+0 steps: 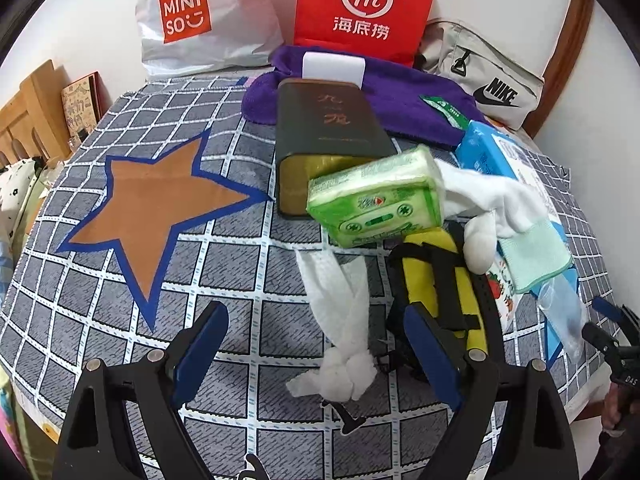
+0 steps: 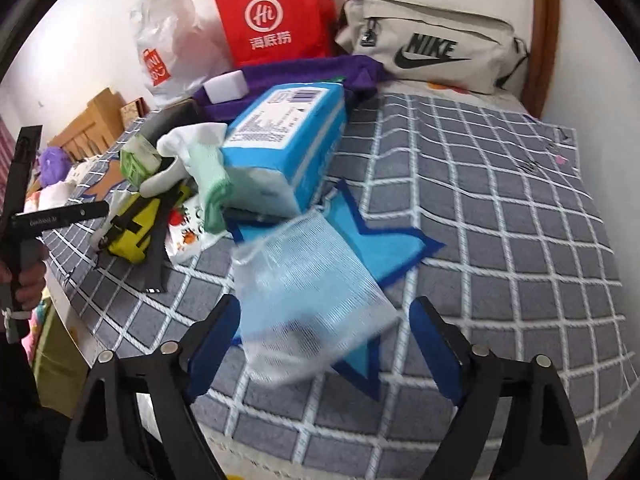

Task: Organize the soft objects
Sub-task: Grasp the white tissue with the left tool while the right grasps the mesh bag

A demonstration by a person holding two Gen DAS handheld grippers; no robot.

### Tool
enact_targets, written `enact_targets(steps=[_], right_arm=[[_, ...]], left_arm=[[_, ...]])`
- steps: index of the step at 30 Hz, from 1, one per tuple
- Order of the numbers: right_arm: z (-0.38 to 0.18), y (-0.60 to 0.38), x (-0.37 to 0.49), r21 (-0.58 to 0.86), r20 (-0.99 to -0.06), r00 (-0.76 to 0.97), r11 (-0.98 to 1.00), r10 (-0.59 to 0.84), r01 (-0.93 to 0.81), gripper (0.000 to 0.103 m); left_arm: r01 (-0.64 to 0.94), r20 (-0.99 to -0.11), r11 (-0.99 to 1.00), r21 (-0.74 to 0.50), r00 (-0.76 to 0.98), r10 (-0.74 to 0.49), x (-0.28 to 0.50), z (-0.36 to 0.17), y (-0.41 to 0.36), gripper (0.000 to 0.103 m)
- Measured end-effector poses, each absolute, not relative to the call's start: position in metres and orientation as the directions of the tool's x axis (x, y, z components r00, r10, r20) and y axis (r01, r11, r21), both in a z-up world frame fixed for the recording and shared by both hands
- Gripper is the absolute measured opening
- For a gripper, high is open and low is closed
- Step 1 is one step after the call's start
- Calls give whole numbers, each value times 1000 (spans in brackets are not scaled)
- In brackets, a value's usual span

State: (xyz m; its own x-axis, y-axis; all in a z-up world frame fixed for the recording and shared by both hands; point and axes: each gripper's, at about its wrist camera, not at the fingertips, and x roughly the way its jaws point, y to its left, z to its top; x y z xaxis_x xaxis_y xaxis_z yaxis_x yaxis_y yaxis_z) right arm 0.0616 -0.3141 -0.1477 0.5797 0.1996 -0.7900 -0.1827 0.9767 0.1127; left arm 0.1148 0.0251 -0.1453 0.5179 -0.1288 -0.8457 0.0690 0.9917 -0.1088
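Observation:
In the left wrist view my left gripper (image 1: pixel 316 312) is open over a white knotted cloth (image 1: pixel 340 320) that lies on the checked cover, and its pads do not touch the cloth. Just beyond are a yellow pouch with black straps (image 1: pixel 436 280), a green tissue pack (image 1: pixel 376 196), a white sock (image 1: pixel 492 200) and a mint cloth (image 1: pixel 532 256). In the right wrist view my right gripper (image 2: pixel 326 302) is open. A blurred translucent mesh bag (image 2: pixel 312 292) sits between its fingers above the blue star patch (image 2: pixel 380 240), with no pad pressing on it.
A dark tin box (image 1: pixel 324 132) lies on a purple towel (image 1: pixel 404 96), and a blue wipes pack (image 2: pixel 288 136) leans on the pile. A Miniso bag (image 1: pixel 188 16), a red paper bag (image 1: pixel 360 8) and a Nike pouch (image 2: pixel 432 52) line the wall. A brown star patch (image 1: pixel 160 208) marks the left.

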Motion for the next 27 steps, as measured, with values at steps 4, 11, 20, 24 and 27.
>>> enact_targets(steps=[4, 11, 20, 24, 27], right_arm=[[-157, -298, 78, 70, -799, 570, 971, 191, -228, 89], [-178, -281, 92, 20, -827, 539, 966, 160, -257, 90], [-180, -283, 95, 18, -823, 549, 974, 144, -228, 89], [-177, -287, 90, 19, -814, 564, 978, 136, -209, 72], [-174, -292, 87, 29, -810, 570, 980, 138, -196, 54]], left_arm=[[59, -859, 993, -102, 498, -118, 117, -154, 28, 89], [69, -863, 995, -76, 496, -100, 118, -161, 32, 79], [181, -856, 983, 45, 513, -55, 113, -168, 3, 55], [190, -857, 981, 33, 511, -70, 110, -163, 8, 20], [186, -855, 982, 30, 513, -71, 108, -162, 11, 14]])
